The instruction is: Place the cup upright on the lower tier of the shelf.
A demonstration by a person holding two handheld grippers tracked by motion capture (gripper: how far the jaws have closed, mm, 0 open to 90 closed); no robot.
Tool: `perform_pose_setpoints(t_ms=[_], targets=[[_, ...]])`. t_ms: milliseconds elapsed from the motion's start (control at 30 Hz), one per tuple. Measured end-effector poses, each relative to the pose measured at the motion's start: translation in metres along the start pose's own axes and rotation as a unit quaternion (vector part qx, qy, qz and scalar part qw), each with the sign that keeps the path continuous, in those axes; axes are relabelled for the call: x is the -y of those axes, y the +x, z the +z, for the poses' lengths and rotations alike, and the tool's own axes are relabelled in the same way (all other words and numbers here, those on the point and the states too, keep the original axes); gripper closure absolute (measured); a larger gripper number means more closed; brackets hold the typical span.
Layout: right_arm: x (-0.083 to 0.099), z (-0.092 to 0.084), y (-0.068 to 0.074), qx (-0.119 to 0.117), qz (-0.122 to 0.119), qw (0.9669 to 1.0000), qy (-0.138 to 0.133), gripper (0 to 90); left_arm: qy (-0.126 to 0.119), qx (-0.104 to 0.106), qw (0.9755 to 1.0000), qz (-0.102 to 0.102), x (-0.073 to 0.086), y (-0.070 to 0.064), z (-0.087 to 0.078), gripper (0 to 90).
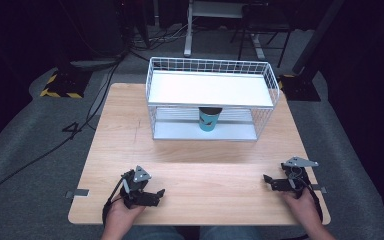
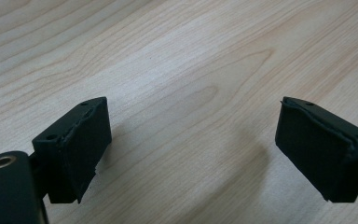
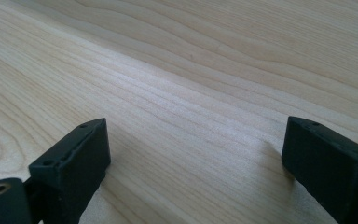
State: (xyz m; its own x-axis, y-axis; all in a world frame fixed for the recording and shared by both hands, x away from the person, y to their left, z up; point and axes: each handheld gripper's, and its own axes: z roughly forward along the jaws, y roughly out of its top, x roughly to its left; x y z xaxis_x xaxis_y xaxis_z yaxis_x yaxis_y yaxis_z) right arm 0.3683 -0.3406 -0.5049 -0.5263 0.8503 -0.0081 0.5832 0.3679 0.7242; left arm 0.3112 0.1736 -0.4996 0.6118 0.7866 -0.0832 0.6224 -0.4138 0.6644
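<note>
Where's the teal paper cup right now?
In the high view, the teal paper cup with a dark rim stands upright on the lower shelf of the white wire rack, about midway across, at the far side of the wooden table.

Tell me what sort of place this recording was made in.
Probably a lab or recording studio rather than a home: a lone wooden table on grey carpet, dark surroundings, cables trailing over the floor, and hazard-striped stand bases beside the table.

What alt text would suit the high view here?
A teal cup stands on the lower shelf of a white wire rack on a wooden table. Near the front edge, the left gripper and right gripper rest apart, both open.
</note>
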Motion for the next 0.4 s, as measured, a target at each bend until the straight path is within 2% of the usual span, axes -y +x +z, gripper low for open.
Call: perform_pose_setpoints(t_ms=[133, 300, 400], targets=[[0.0, 0.0, 0.0, 0.0, 0.0, 1.0, 0.0, 7.8, -0.006, -0.027, 0.9994, 0.02, 0.0033, 0.0012, 0.0036, 7.8], [0.0001, 0.0, 0.0001, 0.0, 0.0, 1.0, 0.0, 7.9, 0.002, -0.032, 0.9994, 0.015, 0.0015, 0.0036, 0.0059, 0.0], [0.0001, 0.0, 0.0001, 0.0, 0.0, 1.0, 0.0, 7.9, 0.003, -0.03, 0.9994, 0.017, 0.0017, 0.0045, 0.0054, 0.2]])
